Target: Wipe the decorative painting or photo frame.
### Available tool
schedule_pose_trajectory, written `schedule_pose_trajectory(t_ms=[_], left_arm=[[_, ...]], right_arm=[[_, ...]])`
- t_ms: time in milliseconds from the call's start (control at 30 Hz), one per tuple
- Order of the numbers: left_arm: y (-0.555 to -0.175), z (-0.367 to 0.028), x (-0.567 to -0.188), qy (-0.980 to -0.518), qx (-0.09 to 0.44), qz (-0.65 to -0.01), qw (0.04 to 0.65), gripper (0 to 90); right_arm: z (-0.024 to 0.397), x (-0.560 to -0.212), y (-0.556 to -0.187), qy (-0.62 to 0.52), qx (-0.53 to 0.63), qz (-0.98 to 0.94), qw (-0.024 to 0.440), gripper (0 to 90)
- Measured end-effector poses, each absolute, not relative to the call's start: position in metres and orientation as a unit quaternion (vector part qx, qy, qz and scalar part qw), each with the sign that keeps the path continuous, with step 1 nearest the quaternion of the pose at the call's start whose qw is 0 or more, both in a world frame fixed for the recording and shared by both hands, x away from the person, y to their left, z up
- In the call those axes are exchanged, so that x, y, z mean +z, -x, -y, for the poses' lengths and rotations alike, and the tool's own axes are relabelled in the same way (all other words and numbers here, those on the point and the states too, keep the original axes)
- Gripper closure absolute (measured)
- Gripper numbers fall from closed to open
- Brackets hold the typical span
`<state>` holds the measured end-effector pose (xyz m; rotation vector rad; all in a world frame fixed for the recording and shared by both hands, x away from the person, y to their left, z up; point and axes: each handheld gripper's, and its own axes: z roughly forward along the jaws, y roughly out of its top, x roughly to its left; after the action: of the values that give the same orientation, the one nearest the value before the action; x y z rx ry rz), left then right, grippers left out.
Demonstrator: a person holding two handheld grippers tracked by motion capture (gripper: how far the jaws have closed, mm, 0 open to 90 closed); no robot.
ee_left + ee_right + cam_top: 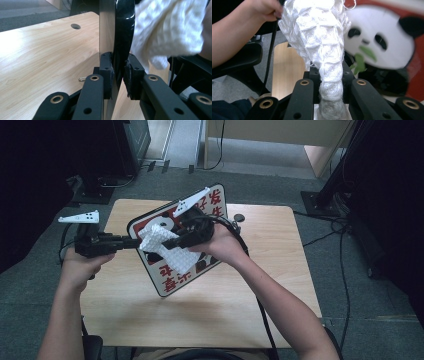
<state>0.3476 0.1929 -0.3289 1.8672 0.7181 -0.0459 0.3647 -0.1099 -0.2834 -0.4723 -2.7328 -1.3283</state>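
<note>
Panda board (pixel 200 227) is standing tilted above the wooden table (pixel 270 265), raised off its surface, with its left edge running straight between the jaws of the left gripper (pixel 131 242). In the left gripper view that edge (pixel 122 30) is rising upright between the two black pads, which are pressing on it from both sides, so the jaws are nearly closed and clamping the board. A white knitted cloth (pixel 167 247) is lying against the board's printed face, just beside the left gripper's tips. The right gripper (pixel 182 240) is pointing at the board from the right; its jaws are squeezed almost together on a bunched end of the cloth (pixel 329 82), and the rest of the fabric is fanning out above them.

The board is showing a black rim, a red ground with white panels and red characters, and a cartoon panda (pixel 374 42) with black ears and eye patches chewing a green leaf. The cloth is looking thick and nubbly, with a raised square weave.
</note>
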Motion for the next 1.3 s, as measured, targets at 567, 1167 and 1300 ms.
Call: schedule_pose_trajectory(t_ms=[567,1167,1300], left_arm=[[-0.348,-0.193,-0.329,-0.786,-0.019,-0.301,0.54,78.3],[-0.348,-0.193,-0.329,-0.786,-0.015,-0.302,0.539,78.6],[-0.348,-0.193,-0.329,-0.786,-0.016,-0.302,0.539,78.6]], right_arm=[[0.076,-0.21,-0.39,0.156,-0.413,0.897,-0.01,79.0],[0.034,-0.216,-0.414,0.18,-0.394,0.901,-0.003,78.8],[0.034,-0.218,-0.415,0.179,-0.393,0.902,-0.006,78.7]])
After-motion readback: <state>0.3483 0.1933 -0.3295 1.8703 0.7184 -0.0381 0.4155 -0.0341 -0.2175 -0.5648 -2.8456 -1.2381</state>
